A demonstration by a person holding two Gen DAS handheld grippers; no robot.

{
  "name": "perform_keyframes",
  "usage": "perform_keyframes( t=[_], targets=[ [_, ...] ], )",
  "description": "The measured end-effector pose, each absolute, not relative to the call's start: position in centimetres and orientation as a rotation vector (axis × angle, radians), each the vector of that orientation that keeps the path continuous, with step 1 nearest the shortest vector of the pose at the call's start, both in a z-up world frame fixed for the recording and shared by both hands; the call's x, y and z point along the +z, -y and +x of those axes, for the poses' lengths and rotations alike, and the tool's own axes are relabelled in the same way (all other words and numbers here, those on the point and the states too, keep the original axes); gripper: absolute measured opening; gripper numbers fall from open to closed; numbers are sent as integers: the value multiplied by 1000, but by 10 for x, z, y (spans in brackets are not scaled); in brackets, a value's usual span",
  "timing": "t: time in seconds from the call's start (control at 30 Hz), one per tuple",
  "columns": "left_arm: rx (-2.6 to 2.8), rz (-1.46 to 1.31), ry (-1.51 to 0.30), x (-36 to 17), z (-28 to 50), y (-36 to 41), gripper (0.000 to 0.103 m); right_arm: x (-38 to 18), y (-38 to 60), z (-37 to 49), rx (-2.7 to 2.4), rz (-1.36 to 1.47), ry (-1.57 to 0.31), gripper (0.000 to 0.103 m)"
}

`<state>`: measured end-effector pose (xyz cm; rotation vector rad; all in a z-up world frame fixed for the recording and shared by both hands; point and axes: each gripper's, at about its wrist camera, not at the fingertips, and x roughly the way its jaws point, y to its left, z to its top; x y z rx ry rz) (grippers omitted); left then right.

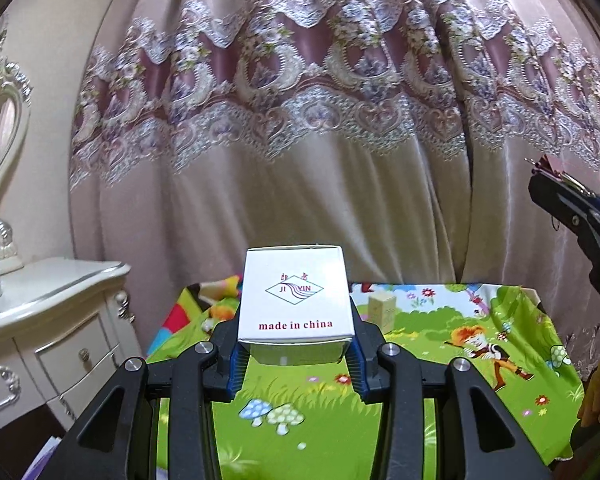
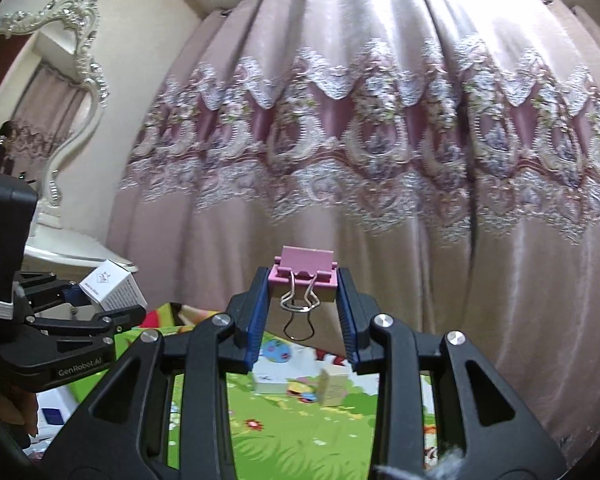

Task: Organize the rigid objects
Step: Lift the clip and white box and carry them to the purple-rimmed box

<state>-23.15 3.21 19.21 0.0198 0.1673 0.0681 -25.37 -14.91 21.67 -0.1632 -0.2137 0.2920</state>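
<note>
My left gripper [image 1: 296, 350] fingers clamp the white box [image 1: 295, 300], frame center, above the cartoon-print desk [image 1: 440, 344]. My right gripper [image 2: 305, 300] fingers pinch a pink binder clip [image 2: 305, 276], center, w/ curtain [image 2: 380, 120] behind.

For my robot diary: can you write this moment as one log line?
left gripper: shut on white box | right gripper: shut on pink binder clip | both above cartoon cloth

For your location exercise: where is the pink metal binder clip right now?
In the right wrist view the pink metal binder clip sits centre frame, clamped between the right tool's blue pads, raised above the cartoon-print cloth before the lace-trimmed pink curtain.
</note>
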Motion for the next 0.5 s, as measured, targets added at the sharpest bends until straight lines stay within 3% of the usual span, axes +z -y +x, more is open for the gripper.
perform_keyframes(
  t=[0.5],
  targets=[
    [257,-37,-220,174,-285,-107,42,210,79,-278,594,-214,182,37]
  ],
)
